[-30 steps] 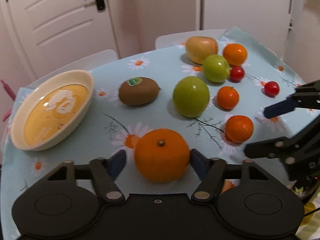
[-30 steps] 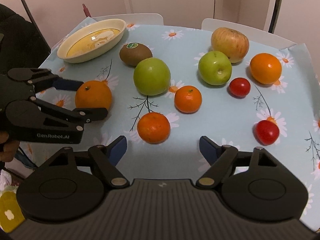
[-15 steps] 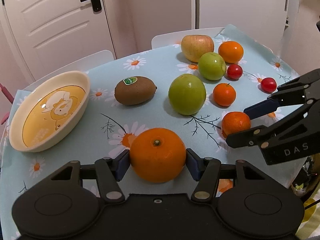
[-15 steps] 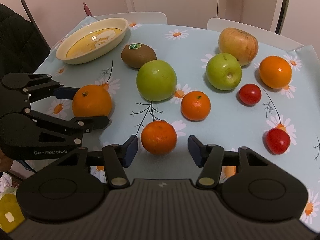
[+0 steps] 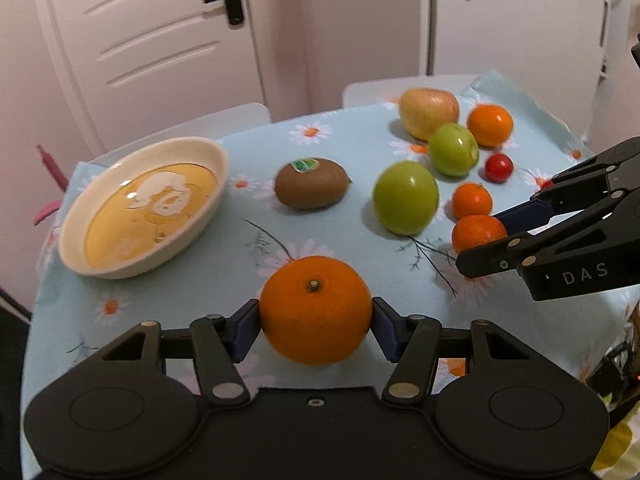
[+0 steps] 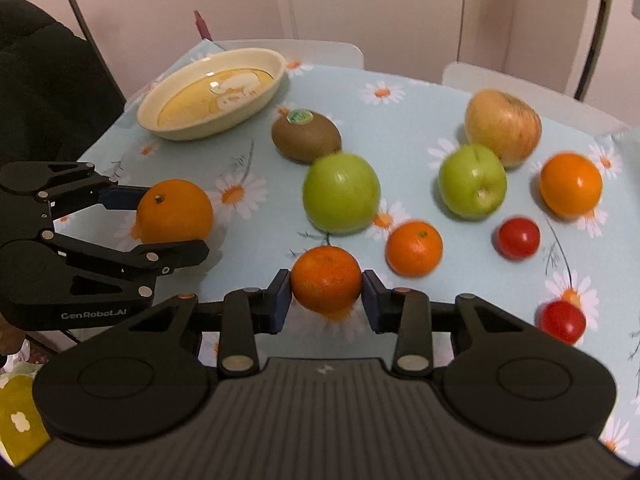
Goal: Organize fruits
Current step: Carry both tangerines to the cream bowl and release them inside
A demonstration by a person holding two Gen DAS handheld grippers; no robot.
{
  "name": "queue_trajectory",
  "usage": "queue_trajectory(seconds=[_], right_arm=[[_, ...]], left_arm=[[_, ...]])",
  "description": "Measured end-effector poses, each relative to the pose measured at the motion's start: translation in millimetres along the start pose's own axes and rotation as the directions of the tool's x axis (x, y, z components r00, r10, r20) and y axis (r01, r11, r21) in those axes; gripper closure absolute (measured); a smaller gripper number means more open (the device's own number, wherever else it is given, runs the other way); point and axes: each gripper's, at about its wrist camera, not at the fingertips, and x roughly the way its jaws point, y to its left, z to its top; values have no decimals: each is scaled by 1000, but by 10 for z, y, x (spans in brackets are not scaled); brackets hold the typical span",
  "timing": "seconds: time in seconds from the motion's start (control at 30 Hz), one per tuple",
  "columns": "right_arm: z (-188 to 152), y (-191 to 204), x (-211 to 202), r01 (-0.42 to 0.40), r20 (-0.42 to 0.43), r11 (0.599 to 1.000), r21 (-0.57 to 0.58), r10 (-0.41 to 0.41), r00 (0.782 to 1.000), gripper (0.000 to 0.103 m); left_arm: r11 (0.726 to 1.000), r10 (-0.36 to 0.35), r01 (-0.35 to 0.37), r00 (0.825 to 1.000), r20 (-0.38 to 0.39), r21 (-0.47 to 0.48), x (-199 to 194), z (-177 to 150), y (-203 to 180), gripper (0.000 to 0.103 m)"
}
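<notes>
My left gripper (image 5: 316, 320) is shut on a large orange (image 5: 315, 309) and holds it just above the cloth; it also shows in the right wrist view (image 6: 174, 211). My right gripper (image 6: 325, 294) is shut on a small mandarin (image 6: 326, 279), which also shows in the left wrist view (image 5: 477, 233). An empty cream oval dish (image 5: 100, 262) with a yellow inside sits at the far left (image 6: 160, 126). A kiwi (image 5: 311, 187), two green apples (image 5: 405, 203) (image 5: 453, 155), a yellow-red apple (image 5: 429, 113), another orange (image 5: 489, 125), a second mandarin (image 5: 471, 200) and cherry tomatoes (image 6: 518, 238) lie on the table.
The table has a light blue daisy cloth (image 5: 224, 264). White chair backs (image 6: 520, 88) stand behind it, with a door (image 5: 140, 40) beyond. The table's near edge lies just under both grippers.
Both grippers closed: the left on the large orange, the right moved forward and closed on the small mandarin. Both fruits now sit lifted between the pads.
</notes>
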Motion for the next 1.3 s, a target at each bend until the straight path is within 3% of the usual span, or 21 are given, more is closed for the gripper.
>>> queue_trajectory(seconds=[0.4, 0.63, 1.03, 1.3], right_arm=[[666, 346, -220, -53, 82, 998, -35, 56, 995, 50], [1163, 573, -134, -55, 122, 998, -28, 58, 991, 50], [1951, 839, 591, -20, 132, 1000, 23, 17, 991, 50], [2141, 803, 1140, 15, 89, 995, 95, -24, 996, 50]], left_arm=[[989, 111, -101, 990, 91, -104, -504, 348, 532, 40], [982, 164, -151, 980, 114, -114, -567, 598, 975, 40], [979, 187, -178, 978, 90, -101, 0, 945, 1724, 40], [986, 147, -143, 988, 46, -83, 628, 1027, 1955, 40]])
